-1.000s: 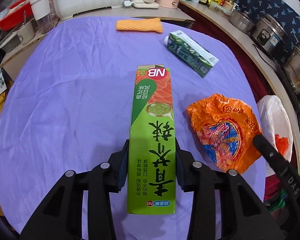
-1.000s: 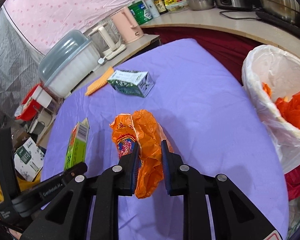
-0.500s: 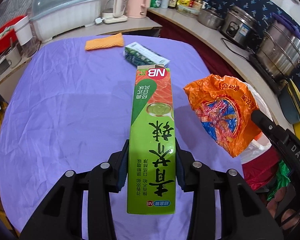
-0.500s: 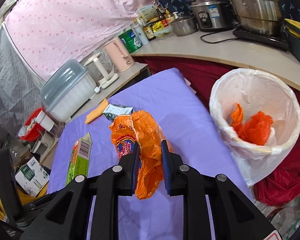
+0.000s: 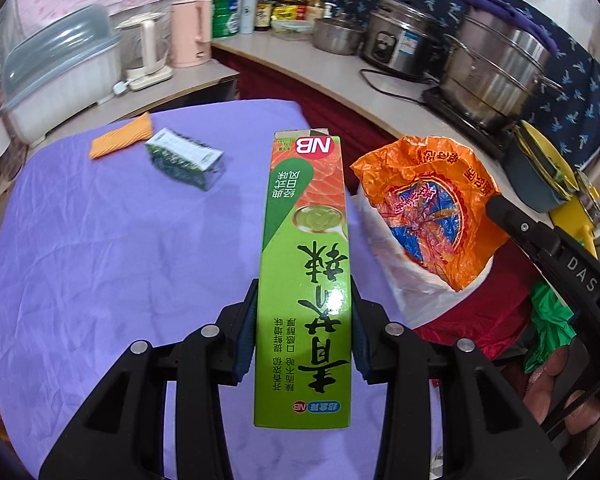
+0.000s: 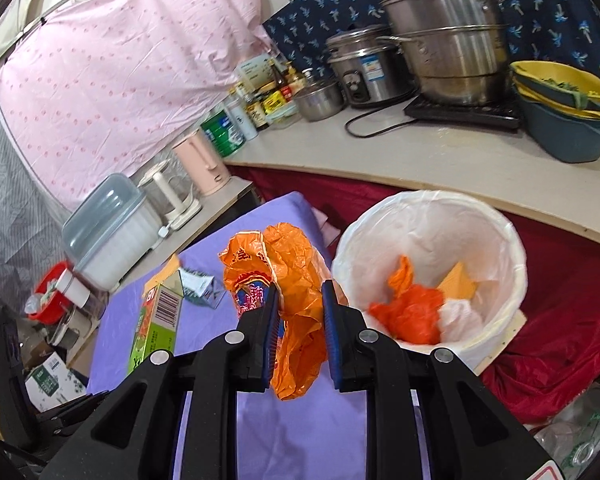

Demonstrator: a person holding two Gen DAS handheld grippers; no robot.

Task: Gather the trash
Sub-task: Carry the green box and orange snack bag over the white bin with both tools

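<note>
My left gripper is shut on a long green carton, held lengthwise above the purple table. The right gripper is shut on a crumpled orange wrapper, lifted off the table and just left of the white-lined trash bin. That bin holds orange and white scraps. In the left wrist view the orange wrapper hangs to the right of the carton, over the bin's white liner. In the right wrist view the green carton shows at lower left.
A small green-and-white box and an orange cloth lie on the far part of the table. Kettles, a covered white container, pots and basins crowd the curved counter behind. Red cloth surrounds the bin.
Both grippers have risen off the table and swung right toward the bin, carrying the carton and the wrapper. The bin now sits close beside the right gripper.
</note>
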